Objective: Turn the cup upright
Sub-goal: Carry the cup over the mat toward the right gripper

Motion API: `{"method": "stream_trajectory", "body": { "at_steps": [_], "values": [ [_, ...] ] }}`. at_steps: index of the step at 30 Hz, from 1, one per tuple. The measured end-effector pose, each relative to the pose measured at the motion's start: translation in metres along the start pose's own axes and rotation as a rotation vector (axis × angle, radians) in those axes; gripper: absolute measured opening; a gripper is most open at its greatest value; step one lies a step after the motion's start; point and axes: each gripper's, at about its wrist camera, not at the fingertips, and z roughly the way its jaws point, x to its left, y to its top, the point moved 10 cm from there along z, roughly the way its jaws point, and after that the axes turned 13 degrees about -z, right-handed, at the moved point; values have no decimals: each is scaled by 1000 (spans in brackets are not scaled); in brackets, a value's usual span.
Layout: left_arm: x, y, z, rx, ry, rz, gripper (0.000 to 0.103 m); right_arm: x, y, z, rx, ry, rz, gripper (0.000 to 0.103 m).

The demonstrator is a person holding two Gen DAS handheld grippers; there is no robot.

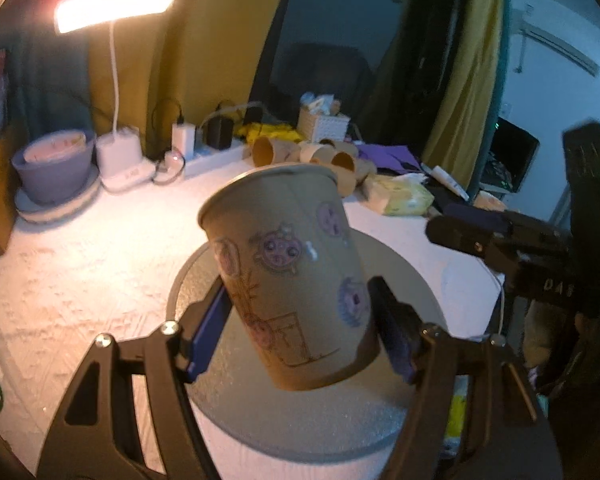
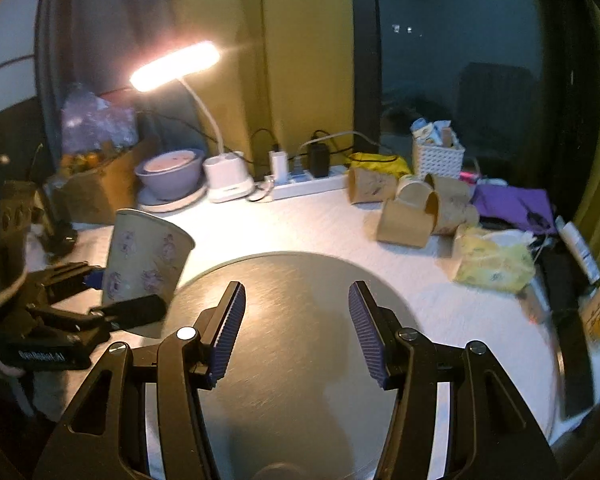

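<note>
A brown paper cup [image 1: 292, 276] with purple cartoon drawings is held in my left gripper [image 1: 300, 320], which is shut on its lower body. The cup is mouth up, a little tilted, above the round grey mat [image 1: 300, 412]. In the right wrist view the same cup [image 2: 144, 264] and left gripper [image 2: 132, 308] are at the left, over the mat's [image 2: 300, 360] left edge. My right gripper [image 2: 296, 320] is open and empty above the mat's middle; it shows at the right edge of the left wrist view [image 1: 500, 240].
Several paper cups [image 2: 416, 208] lie on their sides at the back right, beside a yellow tissue pack [image 2: 492, 256] and a white basket [image 2: 436, 156]. A lit desk lamp [image 2: 224, 176], a power strip [image 2: 308, 182] and a purple bowl [image 2: 168, 172] stand along the back.
</note>
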Motion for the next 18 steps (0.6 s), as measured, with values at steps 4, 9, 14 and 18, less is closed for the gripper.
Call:
{"method": "stream_trajectory", "body": {
  "at_steps": [4,9,14,18],
  "values": [
    [-11,-24,-16,-58,11,42,70,16,-10,-19,-17,33,31,72],
    [-18,-50,-24,-60,-39,16,70,40,-25,-40,-31,89,59,72],
    [-26,-59,-30,-111,-69,46,70,61,-32,-56,-71,184,56,72],
    [-33,-63,-32,-137,-81,81,70,77,-35,-61,-79,274,59,75]
  ]
}}
